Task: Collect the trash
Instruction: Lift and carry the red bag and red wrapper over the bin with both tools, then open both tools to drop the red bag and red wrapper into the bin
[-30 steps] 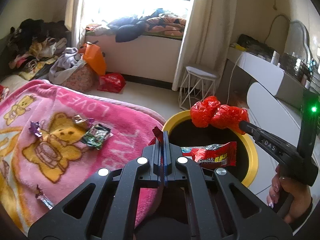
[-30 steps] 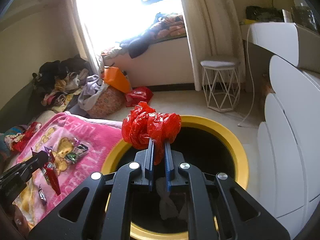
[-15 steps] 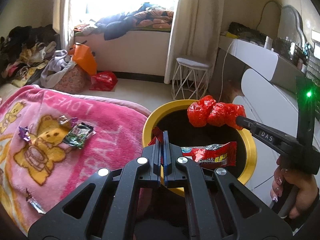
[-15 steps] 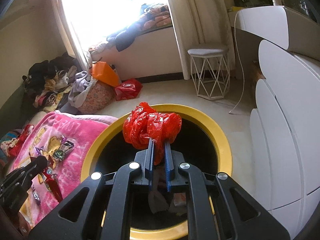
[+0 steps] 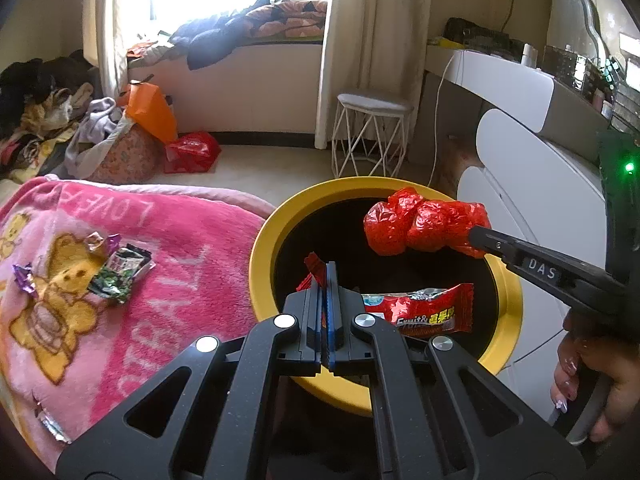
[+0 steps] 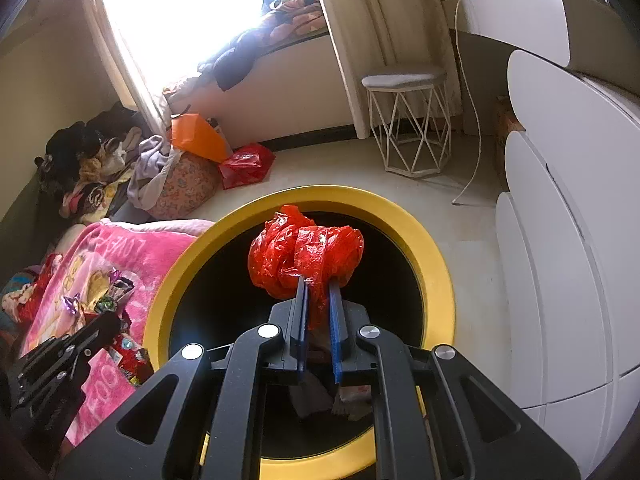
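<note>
Red snack wrapper (image 5: 420, 312) is pinched in the left gripper (image 5: 324, 276), jaws fully closed, hanging over the yellow-rimmed bin (image 5: 264, 240); more wrappers (image 5: 120, 268) lie at nine o'clock on the pink blanket (image 5: 180, 248).

Right wrist view: right gripper (image 6: 318, 280), nearly closed, clamps a crumpled red bag (image 6: 304, 248) over the bin's mouth at twelve o'clock. Drop-off step; next, both jaws should open.
</note>
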Demonstrator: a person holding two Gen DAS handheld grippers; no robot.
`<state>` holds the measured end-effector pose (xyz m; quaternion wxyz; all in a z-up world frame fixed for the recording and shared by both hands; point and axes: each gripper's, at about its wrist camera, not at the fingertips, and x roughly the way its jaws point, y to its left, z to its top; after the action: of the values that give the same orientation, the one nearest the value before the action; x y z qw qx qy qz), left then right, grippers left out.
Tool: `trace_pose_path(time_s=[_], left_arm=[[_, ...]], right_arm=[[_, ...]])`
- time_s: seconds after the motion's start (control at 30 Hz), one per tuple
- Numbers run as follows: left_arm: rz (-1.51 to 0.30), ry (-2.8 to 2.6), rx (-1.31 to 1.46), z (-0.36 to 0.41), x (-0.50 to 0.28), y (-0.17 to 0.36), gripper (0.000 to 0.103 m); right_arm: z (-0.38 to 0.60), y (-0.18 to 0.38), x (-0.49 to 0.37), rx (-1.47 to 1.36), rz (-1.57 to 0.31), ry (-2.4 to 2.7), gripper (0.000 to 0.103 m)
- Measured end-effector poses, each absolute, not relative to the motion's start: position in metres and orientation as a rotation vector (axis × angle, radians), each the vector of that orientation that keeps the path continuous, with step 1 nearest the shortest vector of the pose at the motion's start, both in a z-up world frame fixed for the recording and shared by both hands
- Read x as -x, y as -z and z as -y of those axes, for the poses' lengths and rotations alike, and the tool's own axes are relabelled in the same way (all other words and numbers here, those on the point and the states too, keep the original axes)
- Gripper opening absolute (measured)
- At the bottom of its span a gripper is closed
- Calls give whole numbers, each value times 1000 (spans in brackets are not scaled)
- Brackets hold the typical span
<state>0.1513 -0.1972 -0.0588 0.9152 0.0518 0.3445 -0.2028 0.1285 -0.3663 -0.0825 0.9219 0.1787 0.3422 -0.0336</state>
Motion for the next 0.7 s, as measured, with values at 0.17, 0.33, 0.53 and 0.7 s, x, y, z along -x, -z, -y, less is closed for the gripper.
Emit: trace_pose_path(time_s=[0.17,0.33,0.53,0.7], left_arm=[[-723,417,-101,201,-160,63,0],[-734,417,-93,204,-167,66,0],[-743,418,-89,207,-172,69,1],[-709,430,-64,203,-168,64,28]], right_arm=[[369,84,-130,-371,-705,71,9],[369,85,-130,-382,-708,66,10],[371,86,-131,-399,-706,64,12],[375,84,-129,-437,-696,68,35]])
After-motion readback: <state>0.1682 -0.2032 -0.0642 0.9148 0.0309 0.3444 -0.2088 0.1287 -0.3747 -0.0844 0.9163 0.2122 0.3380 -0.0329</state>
